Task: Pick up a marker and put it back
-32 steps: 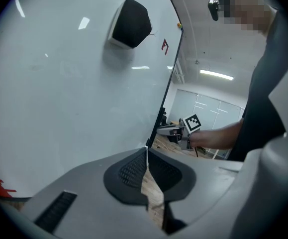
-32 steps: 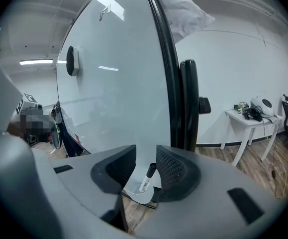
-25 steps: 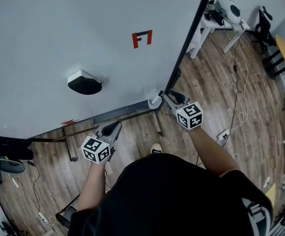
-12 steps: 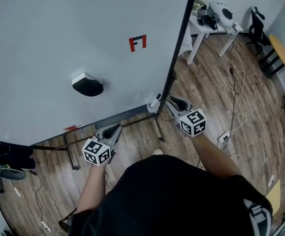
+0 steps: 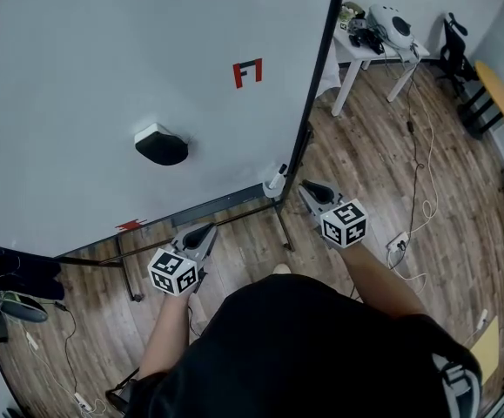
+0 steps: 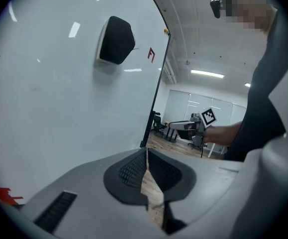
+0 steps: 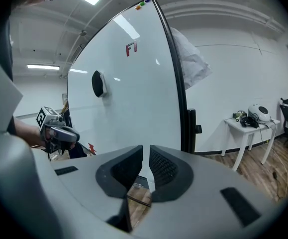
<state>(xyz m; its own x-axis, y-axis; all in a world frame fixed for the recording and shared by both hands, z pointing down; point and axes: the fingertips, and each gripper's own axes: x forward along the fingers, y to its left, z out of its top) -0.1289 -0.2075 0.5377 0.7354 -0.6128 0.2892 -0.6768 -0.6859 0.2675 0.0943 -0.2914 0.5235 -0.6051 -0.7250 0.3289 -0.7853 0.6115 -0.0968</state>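
Since a second ago my right claw has drawn back from the marker, which it was touching then, and its jaws have just been closing with nothing clamped between them. They now stand nearly together with only a slim gap, and the pads press on nothing. The marker stands apart from that claw, just ahead of its tips and slightly to their left, at the right end of the tray under the whiteboard. A pale sliver shows low in the gap in the right gripper view; it may be that marker, but I can't say for sure. My left claw hangs lower, beyond the right claw's left side, well apart from the marker. Its pads meet at the tips and it is empty, with wooden floor showing through the slit below them. Up the board, ahead of the left claw, sits a black eraser, and farther up to its right a red mark.
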